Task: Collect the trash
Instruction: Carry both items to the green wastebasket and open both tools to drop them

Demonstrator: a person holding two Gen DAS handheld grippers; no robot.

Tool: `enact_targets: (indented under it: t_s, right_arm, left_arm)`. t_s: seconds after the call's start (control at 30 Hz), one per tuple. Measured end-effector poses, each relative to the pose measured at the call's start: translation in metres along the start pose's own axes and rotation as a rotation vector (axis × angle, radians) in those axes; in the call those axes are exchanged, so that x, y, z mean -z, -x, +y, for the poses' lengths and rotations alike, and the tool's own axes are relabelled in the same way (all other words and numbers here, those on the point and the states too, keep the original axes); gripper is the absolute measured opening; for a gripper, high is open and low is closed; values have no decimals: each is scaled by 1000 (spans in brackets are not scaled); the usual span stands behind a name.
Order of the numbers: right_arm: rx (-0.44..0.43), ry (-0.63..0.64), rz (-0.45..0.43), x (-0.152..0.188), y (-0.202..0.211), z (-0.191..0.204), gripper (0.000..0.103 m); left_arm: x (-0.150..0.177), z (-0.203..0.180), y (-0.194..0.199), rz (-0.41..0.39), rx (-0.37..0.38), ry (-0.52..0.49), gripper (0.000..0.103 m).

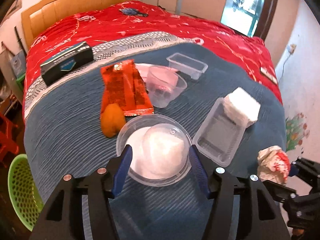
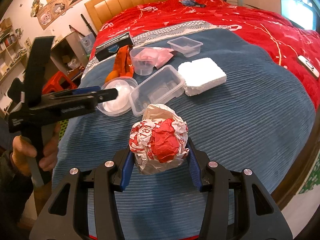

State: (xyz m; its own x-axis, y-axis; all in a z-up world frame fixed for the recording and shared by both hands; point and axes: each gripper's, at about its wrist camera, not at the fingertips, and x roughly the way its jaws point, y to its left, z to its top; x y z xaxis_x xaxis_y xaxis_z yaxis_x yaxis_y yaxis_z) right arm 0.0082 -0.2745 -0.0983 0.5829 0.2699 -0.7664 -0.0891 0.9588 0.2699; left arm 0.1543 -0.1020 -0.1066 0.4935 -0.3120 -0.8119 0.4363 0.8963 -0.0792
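My left gripper (image 1: 159, 158) is shut on a round clear plastic lid with white tissue (image 1: 158, 150), held just above the blue blanket; it also shows in the right wrist view (image 2: 117, 98). My right gripper (image 2: 159, 156) is shut on a crumpled red-and-white paper wrapper (image 2: 160, 142), seen at the right in the left wrist view (image 1: 273, 167). On the bed lie a clear rectangular tray (image 1: 219, 134), a white foam block (image 1: 243, 105), an orange foil wrapper (image 1: 124, 88), an orange peel (image 1: 112, 122), a clear cup (image 1: 165, 87) and a second clear tray (image 1: 187, 65).
A green mesh basket (image 1: 21, 190) stands on the floor left of the bed. A dark box (image 1: 67, 62) lies on the red quilt (image 1: 140, 26). A white remote (image 2: 309, 66) lies at the right. A red stool (image 2: 58, 84) and shelves stand at the left.
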Motion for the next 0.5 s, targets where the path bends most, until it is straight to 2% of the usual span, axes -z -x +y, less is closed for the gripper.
enact_targets:
  t_s: [0.03, 0.07, 0.23, 0.33, 0.5]
  right_arm:
    - [0, 0, 1, 0, -1, 0, 48]
    - [0, -1, 2, 0, -1, 0, 48]
    - [0, -2, -2, 0, 0, -1, 48]
    - [-4, 0, -13, -3, 3, 0, 48]
    - [-24, 4, -27, -5, 8, 5, 48]
  left_arm:
    - [0, 0, -4, 6, 0, -5, 57]
    - [0, 0, -6, 8, 10, -5, 52]
    - [0, 4, 4, -36, 21, 13, 51]
    - [-1, 14, 20, -71, 44, 57, 51]
    - [-2, 37, 49, -136, 137, 168, 51]
